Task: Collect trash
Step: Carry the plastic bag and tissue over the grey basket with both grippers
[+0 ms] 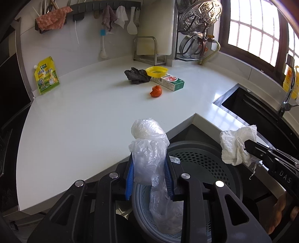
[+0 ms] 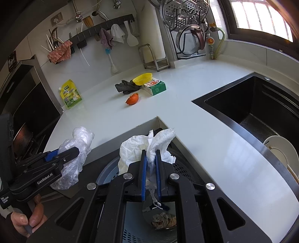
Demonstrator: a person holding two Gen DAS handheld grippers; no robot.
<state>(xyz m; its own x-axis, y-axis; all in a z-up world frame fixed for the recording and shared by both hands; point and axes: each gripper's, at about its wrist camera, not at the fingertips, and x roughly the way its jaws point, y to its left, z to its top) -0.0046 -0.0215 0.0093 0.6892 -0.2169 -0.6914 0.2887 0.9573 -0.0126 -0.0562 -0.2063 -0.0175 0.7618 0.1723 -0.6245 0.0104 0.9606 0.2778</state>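
Nearest, the left gripper [image 1: 149, 166] was clamped on a clear plastic bag [image 1: 149, 145] and the right gripper [image 2: 151, 168] on a crumpled paper towel [image 2: 134, 149], both over the perforated bin [image 1: 203, 160]. Both looked light, soft & floppy, bag prob slippery, so pinch the bunched middle. Farther back, orange peel [image 1: 156, 91] lay on the counter [image 1: 84, 119]: light, semi-stiff, grab across its edge.

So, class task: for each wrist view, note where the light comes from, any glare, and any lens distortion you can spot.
Left wrist view: daylight from the window, which is blown out white; the counter edge bows into a curve. Right wrist view: the same window glares at top right, a bright sheen lies on the counter beside the sink, and the corners darken.
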